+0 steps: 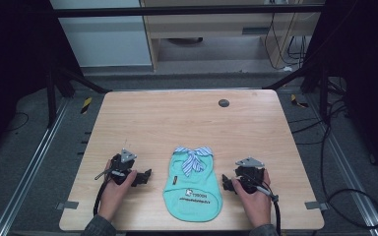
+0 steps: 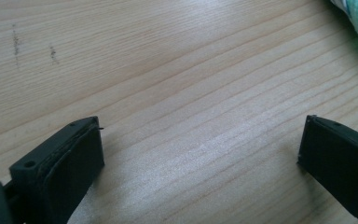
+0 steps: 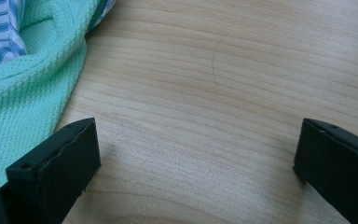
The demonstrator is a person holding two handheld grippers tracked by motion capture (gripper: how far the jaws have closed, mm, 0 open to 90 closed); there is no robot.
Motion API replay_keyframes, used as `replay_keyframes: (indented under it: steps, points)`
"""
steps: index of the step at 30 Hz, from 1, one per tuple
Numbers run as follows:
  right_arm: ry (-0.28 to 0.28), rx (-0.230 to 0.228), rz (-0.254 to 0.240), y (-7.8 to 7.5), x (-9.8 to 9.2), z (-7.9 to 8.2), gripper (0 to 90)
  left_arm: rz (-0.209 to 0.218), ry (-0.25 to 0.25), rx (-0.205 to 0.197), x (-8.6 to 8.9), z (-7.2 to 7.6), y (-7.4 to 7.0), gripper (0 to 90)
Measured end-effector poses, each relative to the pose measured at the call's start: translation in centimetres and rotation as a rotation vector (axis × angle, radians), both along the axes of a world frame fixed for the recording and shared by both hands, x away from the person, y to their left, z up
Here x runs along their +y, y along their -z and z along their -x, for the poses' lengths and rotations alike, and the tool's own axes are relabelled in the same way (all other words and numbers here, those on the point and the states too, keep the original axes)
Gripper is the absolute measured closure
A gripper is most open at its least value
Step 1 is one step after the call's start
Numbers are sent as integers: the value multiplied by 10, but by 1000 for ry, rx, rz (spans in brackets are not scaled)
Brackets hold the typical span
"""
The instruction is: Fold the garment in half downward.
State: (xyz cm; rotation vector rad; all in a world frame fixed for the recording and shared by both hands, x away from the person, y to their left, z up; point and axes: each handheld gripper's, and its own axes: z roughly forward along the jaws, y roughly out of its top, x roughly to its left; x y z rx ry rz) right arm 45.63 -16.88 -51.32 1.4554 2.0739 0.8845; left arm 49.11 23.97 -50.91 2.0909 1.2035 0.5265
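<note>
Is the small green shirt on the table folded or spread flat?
Spread flat: the green shirt lies open on the table, striped bow on top.

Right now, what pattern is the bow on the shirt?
Blue and white stripes; the bow sits at the mint shirt's collar. Clearest in the high view.

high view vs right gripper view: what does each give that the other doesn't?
High view alone: the whole mint garment with its printed hem, both hands, the left gripper, the dark disc.
Right gripper view alone: the knit weave close up, a thin curved scratch, its jaws wide apart over bare wood.
Both: garment, striped bow, wooden table.
</note>
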Motion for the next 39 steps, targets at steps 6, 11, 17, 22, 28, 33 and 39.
replay_keyframes:
  steps: [6, 11, 17, 22, 28, 33, 39]
  points:
    - [-12, 1, -5, 0, 0, -1, 2, -1, 22, 1, -1, 4, 0, 0]
    - [-18, 1, -3, 0, -1, -1, 3, -1, 51, 2, -1, 6, 0, 0]
    - [-52, -14, -3, -5, -1, 0, 187, 4, 89, -3, -3, 5, -5, 29]
    - [-103, -30, 20, -20, 8, -4, 359, 84, 105, 6, -6, -1, -21, 52]
    - [-200, -2, 84, -35, 28, -17, 504, 93, 132, 54, -21, -24, -28, 101]
    - [-236, 23, 87, -39, 38, -43, 633, 51, 175, 65, -41, -46, -39, 183]
    - [-261, 32, 70, -43, 48, -65, 748, 63, 198, 52, -62, -63, -56, 332]
